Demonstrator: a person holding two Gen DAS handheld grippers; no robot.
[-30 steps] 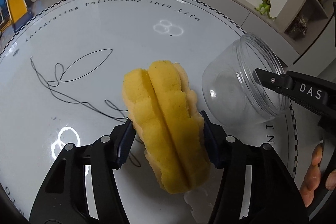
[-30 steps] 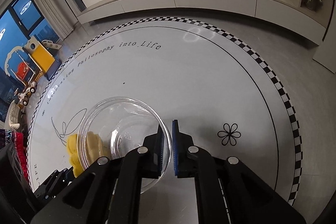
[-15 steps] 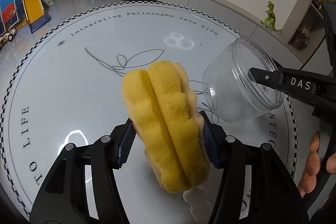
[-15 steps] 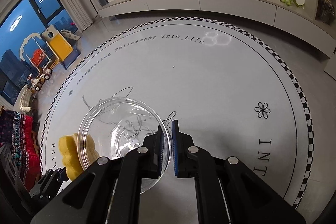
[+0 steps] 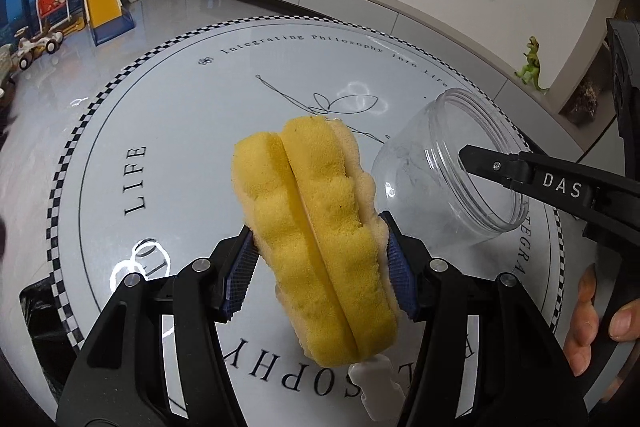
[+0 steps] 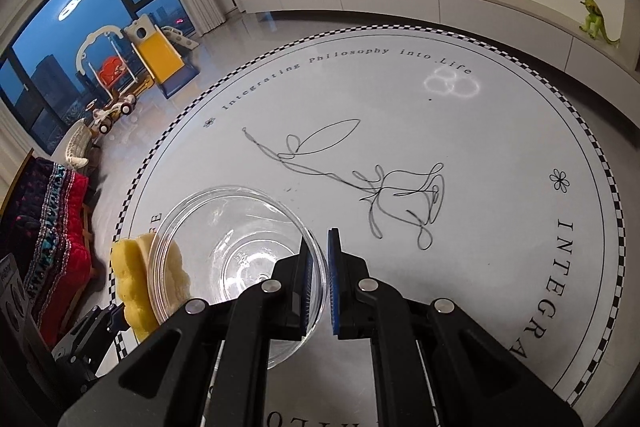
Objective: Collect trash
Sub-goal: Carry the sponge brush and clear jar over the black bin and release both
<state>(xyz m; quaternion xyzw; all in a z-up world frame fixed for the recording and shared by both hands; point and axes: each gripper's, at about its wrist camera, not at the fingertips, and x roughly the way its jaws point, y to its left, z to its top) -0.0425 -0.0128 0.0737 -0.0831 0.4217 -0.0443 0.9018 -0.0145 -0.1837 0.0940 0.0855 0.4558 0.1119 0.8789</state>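
Note:
My left gripper [image 5: 320, 267] is shut on a folded yellow sponge [image 5: 316, 235] and holds it above the round white table [image 5: 160, 131]. To its right, my right gripper [image 6: 320, 275] is shut on the rim of a clear plastic jar [image 6: 232, 259], held tilted with its mouth toward the right wrist camera. The jar [image 5: 444, 167] also shows in the left wrist view, close beside the sponge, and looks empty. The sponge [image 6: 130, 291] shows behind the jar in the right wrist view. A white crumpled scrap [image 5: 376, 391] lies on the table under the sponge.
The table has a checkered rim [image 6: 600, 155], printed lettering and a black line drawing [image 6: 392, 187]. A green toy dinosaur [image 6: 594, 13] stands on a ledge behind. A children's slide [image 5: 102, 3] and a red patterned blanket [image 6: 56, 227] are off to the left.
Both grippers have risen and tilted up with sponge and jar; more of the table and room shows. The sponge and jar keep the same spacing.

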